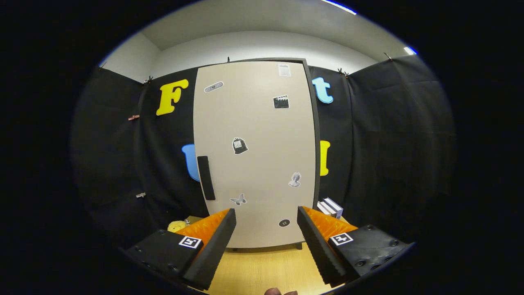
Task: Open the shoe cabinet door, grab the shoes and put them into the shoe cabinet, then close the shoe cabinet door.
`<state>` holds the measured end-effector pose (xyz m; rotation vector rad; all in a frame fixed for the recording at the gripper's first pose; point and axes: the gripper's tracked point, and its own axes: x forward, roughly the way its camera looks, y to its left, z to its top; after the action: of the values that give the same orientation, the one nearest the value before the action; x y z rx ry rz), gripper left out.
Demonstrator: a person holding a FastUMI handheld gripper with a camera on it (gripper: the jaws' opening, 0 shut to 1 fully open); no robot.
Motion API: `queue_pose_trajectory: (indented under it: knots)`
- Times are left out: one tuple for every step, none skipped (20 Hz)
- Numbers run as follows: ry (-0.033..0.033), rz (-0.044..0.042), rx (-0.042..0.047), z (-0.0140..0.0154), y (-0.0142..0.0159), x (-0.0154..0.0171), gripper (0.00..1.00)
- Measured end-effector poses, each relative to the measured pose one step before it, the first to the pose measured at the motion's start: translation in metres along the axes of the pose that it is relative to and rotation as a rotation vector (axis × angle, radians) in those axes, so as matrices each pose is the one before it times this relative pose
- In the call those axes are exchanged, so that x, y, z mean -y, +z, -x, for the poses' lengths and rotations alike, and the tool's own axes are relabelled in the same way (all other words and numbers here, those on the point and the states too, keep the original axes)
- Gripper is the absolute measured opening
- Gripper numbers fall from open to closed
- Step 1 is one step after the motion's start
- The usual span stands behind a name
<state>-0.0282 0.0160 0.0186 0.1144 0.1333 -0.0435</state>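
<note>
The shoe cabinet [254, 155] stands upright straight ahead on the wooden floor, its beige door shut and dotted with small stickers. A black vertical handle [206, 177] sits on the door's left side, low down. My gripper [266, 215] is open, its two fingers spread wide with nothing between them, a short way in front of the door's lower part. The handle is above and slightly left of the left finger [213, 241].
A small yellow soft toy [177, 225] lies on the floor left of the cabinet. A stack of white boxes [330, 207] rests to the cabinet's right. Black cloth walls close in both sides. Bare wooden floor [262, 270] runs between me and the cabinet.
</note>
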Motion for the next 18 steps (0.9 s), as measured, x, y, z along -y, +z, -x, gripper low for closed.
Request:
queue_pose_trajectory:
  knots:
    - [-0.00108, -0.00043, -0.00018, -0.00008, 0.00057, 0.00010, 0.98]
    - [-0.00011, -0.00152, -0.00087, -0.00036, -0.00049, 0.00002, 0.98]
    - [0.00071, -0.00072, -0.00116, -0.00009, -0.00039, -0.00031, 0.98]
    - [-0.00056, 0.00110, -0.00051, -0.00002, -0.00039, 0.00084, 0.98]
    - [-0.00009, 0.00160, 0.00000, 0.00004, -0.00001, -0.00009, 0.98]
    - [-0.00030, 0.00016, 0.00020, -0.00040, 0.00055, -0.00036, 0.98]
    - [-0.00097, -0.00179, -0.00062, -0.00599, -0.00650, 0.00404, 0.98]
    - [0.00159, -0.00216, 0.00172, 0.00017, 0.00012, -0.00038, 0.98]
    - [-0.00212, 0.00046, 0.00143, -0.00034, 0.00045, 0.00030, 0.98]
    - [0.00002, 0.00171, 0.00015, 0.00001, 0.00013, 0.00025, 0.98]
    - [-0.00123, -0.00004, -0.00051, -0.00017, -0.00028, 0.00040, 0.98]
    - [0.00089, -0.00159, -0.00041, -0.00026, 0.00021, -0.00017, 0.98]
    - [-0.00025, -0.00123, 0.00059, -0.00054, 0.00022, -0.00006, 0.98]
    - [-0.00045, 0.00075, -0.00145, -0.00048, -0.00009, -0.00009, 0.98]
    - [0.00026, 0.00047, 0.00071, 0.00025, 0.00322, 0.00382, 0.98]
    - [0.00007, 0.00137, -0.00120, 0.00005, -0.00016, -0.00039, 0.98]
    - [-0.00005, 0.00207, 0.00041, 0.00016, -0.00027, -0.00033, 0.98]
    - [-0.00112, 0.00105, 0.00010, -0.00057, -0.00042, -0.00013, 0.98]
